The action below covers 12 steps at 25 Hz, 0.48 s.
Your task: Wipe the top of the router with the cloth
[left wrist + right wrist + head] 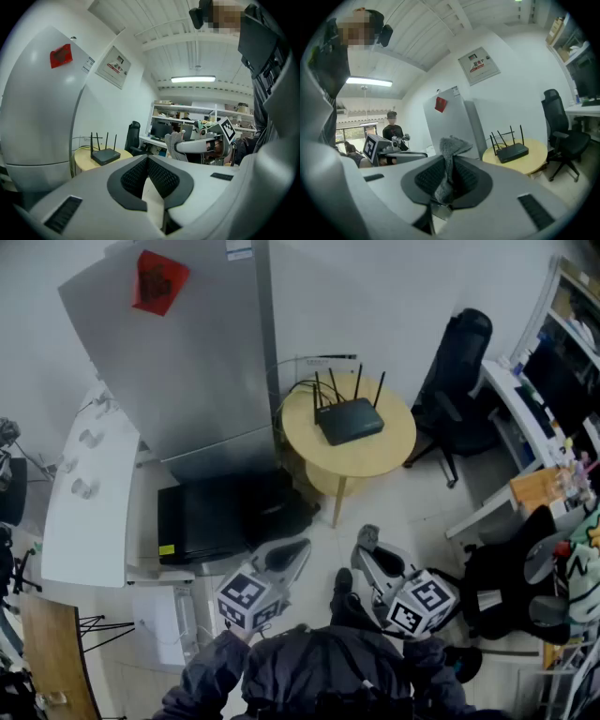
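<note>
We hold the right tool (448, 176) clamped on the grey cloth (451, 149); left tool (147, 160) jaws together, empty. Router (349, 420) sits on the round worktop (377, 458), well apart.

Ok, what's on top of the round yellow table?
A black four-antenna router sits on the round yellow table, towards its back edge. The patch of tabletop beneath it is covered.

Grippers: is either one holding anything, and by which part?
The right gripper is shut on the grey cloth, its lower length pinched between the pads, with a bunched end poking past the jaw tips. The left gripper is shut and holds nothing.
</note>
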### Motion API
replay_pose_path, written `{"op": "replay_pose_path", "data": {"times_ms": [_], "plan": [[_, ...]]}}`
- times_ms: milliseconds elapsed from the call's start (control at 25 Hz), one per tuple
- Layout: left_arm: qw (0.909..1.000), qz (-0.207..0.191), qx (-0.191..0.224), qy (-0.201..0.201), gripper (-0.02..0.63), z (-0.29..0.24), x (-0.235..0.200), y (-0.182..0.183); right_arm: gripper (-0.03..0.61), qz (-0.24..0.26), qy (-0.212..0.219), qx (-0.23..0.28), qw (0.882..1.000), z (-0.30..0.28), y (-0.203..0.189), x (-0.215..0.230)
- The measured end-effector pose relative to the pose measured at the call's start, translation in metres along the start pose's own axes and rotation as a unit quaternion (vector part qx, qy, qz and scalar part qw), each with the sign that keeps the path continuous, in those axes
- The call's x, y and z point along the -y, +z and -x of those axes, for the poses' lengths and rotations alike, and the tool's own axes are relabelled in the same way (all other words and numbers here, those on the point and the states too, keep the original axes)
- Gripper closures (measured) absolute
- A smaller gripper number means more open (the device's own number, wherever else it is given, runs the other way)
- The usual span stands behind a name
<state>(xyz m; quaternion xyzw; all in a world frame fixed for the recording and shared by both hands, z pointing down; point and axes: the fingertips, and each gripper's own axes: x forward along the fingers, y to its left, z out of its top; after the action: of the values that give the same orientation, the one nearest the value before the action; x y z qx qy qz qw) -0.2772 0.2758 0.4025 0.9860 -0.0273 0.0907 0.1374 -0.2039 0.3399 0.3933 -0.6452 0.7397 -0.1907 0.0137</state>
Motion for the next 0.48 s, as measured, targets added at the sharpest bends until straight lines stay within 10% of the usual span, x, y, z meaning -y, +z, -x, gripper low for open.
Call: {"op": "replay_pose_path", "data": {"times_ms": [480], "plan": [[0.9981, -0.007, 0.018, 0.058, 0.620, -0.149, -0.107, 0.031, 0.506, 0.026, 0.039, -0.014, 0.999, -0.101, 0.038, 0.165]]}}
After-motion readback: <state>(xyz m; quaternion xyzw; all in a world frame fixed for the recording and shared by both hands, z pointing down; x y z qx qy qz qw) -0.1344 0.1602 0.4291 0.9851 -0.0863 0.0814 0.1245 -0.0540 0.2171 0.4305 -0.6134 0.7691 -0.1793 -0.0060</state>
